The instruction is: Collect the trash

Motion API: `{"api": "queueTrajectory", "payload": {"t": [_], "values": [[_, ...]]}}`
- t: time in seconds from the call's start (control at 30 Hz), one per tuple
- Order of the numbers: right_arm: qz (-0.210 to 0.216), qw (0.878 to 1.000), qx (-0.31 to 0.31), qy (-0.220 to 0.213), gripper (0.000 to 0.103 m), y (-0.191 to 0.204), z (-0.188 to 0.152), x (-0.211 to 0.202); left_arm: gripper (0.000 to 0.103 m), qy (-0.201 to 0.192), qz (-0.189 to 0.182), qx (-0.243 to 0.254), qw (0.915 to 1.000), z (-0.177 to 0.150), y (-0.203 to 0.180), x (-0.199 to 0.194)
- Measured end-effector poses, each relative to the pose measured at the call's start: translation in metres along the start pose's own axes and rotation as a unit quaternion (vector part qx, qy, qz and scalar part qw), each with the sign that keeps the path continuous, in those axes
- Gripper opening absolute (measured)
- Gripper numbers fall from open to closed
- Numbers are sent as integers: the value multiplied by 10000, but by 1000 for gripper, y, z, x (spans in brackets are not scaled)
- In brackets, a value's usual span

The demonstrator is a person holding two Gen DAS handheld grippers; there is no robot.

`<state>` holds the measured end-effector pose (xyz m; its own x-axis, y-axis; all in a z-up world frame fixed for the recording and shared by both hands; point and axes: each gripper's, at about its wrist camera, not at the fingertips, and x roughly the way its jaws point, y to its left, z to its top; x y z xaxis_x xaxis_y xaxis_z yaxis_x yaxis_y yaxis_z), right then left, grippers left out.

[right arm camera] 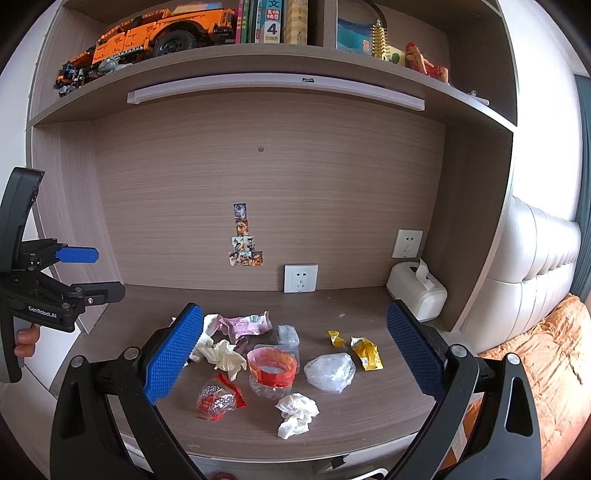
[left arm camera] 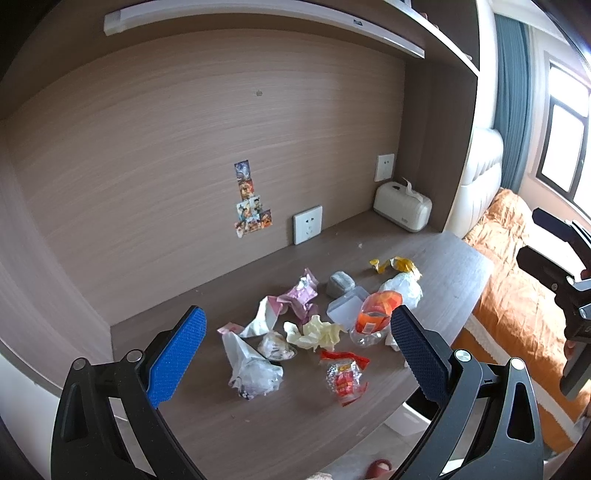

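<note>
Trash lies scattered on the brown desk (right arm camera: 369,413): a crushed clear bottle with an orange label (right arm camera: 272,369), a red snack wrapper (right arm camera: 216,400), a white crumpled tissue (right arm camera: 295,413), a clear plastic wad (right arm camera: 330,371), a yellow wrapper (right arm camera: 365,352), a pink wrapper (right arm camera: 247,325) and a cream crumpled glove (right arm camera: 223,356). In the left wrist view the bottle (left arm camera: 375,317), red wrapper (left arm camera: 345,376) and a white bag (left arm camera: 249,365) show. My left gripper (left arm camera: 295,354) is open and empty above the pile. My right gripper (right arm camera: 295,350) is open and empty, held back above the desk's front.
A white tissue box (right arm camera: 417,293) stands at the back right corner. Wall sockets (right arm camera: 300,278) and stickers (right arm camera: 243,236) are on the back panel. A shelf with a toy truck (right arm camera: 147,33) and books hangs overhead. A bed with an orange cover (left arm camera: 517,295) lies right.
</note>
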<state>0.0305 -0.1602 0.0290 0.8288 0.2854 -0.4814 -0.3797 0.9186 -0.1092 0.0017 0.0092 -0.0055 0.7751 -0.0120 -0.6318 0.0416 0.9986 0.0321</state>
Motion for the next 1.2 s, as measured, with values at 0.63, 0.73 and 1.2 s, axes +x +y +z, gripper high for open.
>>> {"api": "queueTrajectory", "payload": {"t": [0.63,0.73,1.2], "values": [[191,9987,-80,459,99,16,-10,43,98,327,0,-152,9993,-31,34,34],[219,9983,-19,542,99,17,-14,54,99,443,50,-143,9989,-37,40,47],[93,9900,354,1365,99,27,-76,139,98,978,-98,-268,9948,-75,67,128]]}}
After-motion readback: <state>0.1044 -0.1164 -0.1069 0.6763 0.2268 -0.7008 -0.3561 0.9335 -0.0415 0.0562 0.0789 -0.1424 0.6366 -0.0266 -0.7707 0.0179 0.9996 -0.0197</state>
